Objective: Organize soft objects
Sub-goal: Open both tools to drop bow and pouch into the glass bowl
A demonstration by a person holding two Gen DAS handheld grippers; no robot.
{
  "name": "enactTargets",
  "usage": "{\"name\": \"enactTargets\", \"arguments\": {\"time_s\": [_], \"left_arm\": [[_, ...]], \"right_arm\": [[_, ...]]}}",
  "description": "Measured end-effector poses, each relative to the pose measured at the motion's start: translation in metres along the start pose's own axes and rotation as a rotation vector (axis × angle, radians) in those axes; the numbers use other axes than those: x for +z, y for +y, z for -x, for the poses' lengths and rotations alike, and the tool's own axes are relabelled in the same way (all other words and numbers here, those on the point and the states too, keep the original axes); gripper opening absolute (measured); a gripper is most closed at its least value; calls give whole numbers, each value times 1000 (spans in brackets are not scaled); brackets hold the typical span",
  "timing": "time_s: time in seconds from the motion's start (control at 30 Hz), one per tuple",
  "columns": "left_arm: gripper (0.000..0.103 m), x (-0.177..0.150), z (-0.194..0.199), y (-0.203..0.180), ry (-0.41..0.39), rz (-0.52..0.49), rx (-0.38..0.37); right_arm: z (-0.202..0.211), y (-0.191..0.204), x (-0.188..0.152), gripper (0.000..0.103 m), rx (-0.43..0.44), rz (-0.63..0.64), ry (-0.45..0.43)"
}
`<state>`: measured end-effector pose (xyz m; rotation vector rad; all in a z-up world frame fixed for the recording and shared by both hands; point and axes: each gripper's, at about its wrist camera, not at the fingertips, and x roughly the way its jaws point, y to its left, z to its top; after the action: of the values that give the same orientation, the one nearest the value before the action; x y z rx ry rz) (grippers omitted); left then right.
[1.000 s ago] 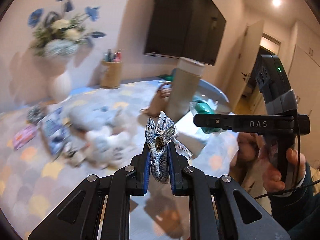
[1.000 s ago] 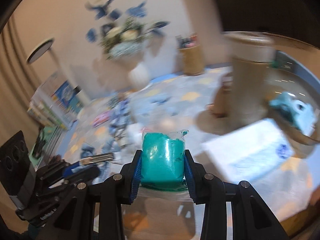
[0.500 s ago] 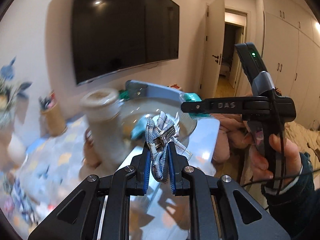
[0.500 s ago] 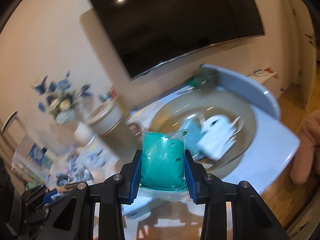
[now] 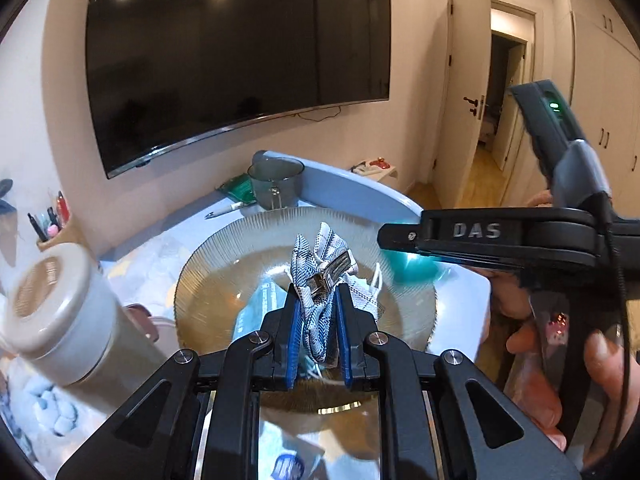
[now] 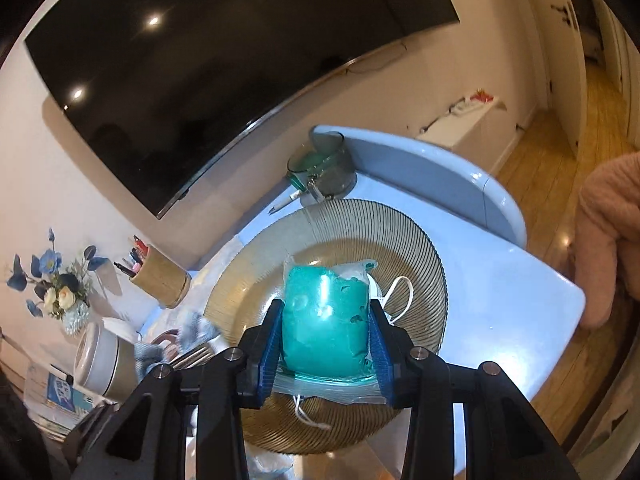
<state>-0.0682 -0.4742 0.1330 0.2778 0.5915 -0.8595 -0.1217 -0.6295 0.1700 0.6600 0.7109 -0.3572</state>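
My left gripper [image 5: 318, 300] is shut on a blue-and-white patterned fabric hair clip [image 5: 320, 276] with a metal clasp, held above a large ribbed glass plate [image 5: 224, 248]. My right gripper [image 6: 325, 312] is shut on a teal soft lump in a clear plastic bag [image 6: 324, 320], held over the same plate [image 6: 408, 240]. In the left wrist view the right gripper [image 5: 404, 256] reaches in from the right over the plate's far right rim. A face mask lies in the plate under both grippers; its white ear loop [image 6: 400, 296] shows.
A beige-lidded flask [image 5: 60, 312] stands left of the plate. A grey glass mug [image 5: 276, 184], a pen and a green packet sit behind it. A pen holder [image 6: 160, 280] and a flower vase [image 6: 60, 296] stand far left. The blue table's edge [image 6: 560, 304] is right.
Both grippers have swung from the cluttered left part of the table to the right and now hang over the glass plate, each holding its object the whole time.
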Motion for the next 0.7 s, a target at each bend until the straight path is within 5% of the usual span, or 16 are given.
{"name": "enactTargets", "arguments": {"time_s": [0.07, 0.13, 0.47, 0.7], "left_arm": [[20, -2, -4, -4, -8, -23, -4], [44, -4, -8, -9, 2, -48, 16], [45, -14, 10, -12, 17, -61, -30], [45, -42, 81, 21, 4, -24, -71]], "right_arm": [[-3, -6, 2, 62, -3, -12, -11], [-1, -10, 3, 76, 8, -22, -29], [21, -2, -10, 77, 49, 9, -29], [48, 28, -32, 77, 135, 43, -62]]}}
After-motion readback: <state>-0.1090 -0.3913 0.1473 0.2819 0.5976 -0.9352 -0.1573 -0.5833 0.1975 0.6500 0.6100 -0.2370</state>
